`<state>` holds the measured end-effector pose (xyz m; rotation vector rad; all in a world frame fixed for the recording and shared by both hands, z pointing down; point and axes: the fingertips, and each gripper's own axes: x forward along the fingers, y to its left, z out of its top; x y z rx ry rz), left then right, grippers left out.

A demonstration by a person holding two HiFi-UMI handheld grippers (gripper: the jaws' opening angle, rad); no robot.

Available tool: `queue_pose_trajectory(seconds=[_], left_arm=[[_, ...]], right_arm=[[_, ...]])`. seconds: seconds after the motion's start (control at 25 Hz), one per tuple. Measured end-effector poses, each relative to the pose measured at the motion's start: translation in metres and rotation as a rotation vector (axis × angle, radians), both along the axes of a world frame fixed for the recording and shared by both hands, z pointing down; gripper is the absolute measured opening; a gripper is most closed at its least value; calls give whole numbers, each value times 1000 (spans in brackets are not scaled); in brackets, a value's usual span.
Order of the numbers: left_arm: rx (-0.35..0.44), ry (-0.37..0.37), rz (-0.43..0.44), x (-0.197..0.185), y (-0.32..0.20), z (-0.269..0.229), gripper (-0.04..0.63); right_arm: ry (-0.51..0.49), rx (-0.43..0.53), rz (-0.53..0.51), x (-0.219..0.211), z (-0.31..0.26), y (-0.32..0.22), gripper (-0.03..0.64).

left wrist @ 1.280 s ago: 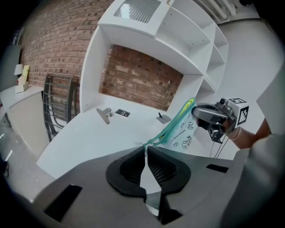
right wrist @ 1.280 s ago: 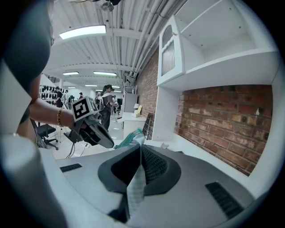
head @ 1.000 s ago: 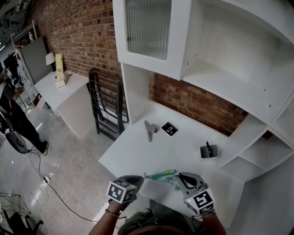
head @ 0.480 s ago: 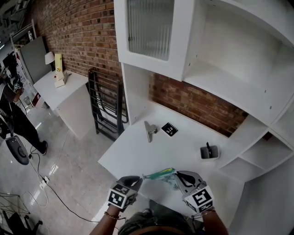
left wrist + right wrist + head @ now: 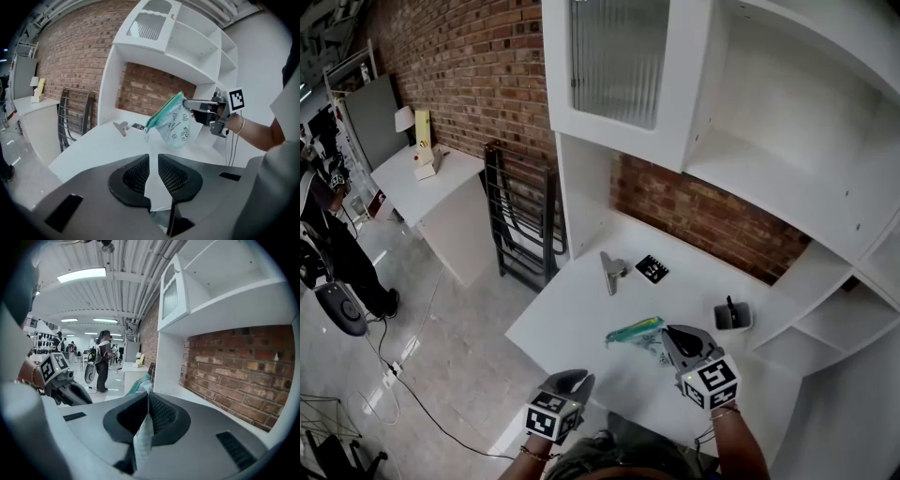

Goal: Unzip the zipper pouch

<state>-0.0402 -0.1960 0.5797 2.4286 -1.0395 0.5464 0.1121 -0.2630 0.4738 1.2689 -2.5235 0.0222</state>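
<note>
Right claw [image 5: 671,336] is clamped on the zipper pouch [image 5: 636,330]; in its own gripper view the jaws are pinched together on a strip of the plastic. The pouch is off the desk [image 5: 572,319], held out over the front half, sticking out at about 10 o'clock from the right claw in the head view. It has a teal zip edge on top and a clear printed body hanging below. Can't tell how far the zip is run. Left claw [image 5: 577,379] is off the pouch, down at its 7 o'clock near the desk's front edge. Its jaws have just been opening: a narrow gap, nothing in it, only white desk showing through. Further back on the desk, a metal clip [image 5: 609,272] sits at 11 o'clock from the pouch, a black marker tag [image 5: 652,268] at 12 and a small white cup [image 5: 730,317] with a dark pen in it at 3, all well apart from the pouch.
</note>
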Motion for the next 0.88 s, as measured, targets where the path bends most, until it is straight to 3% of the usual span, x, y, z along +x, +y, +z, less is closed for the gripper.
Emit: queue_pose_trajectory(seconds=[0.44,0.88], left_arm=[[9,51,-13,6,18,-1,51],[64,23,-26,-10,15,-12,51]], right_arm=[[-170,-98,87,-8,22,-73,12],[-333,-250,263,2,78,-129,12]])
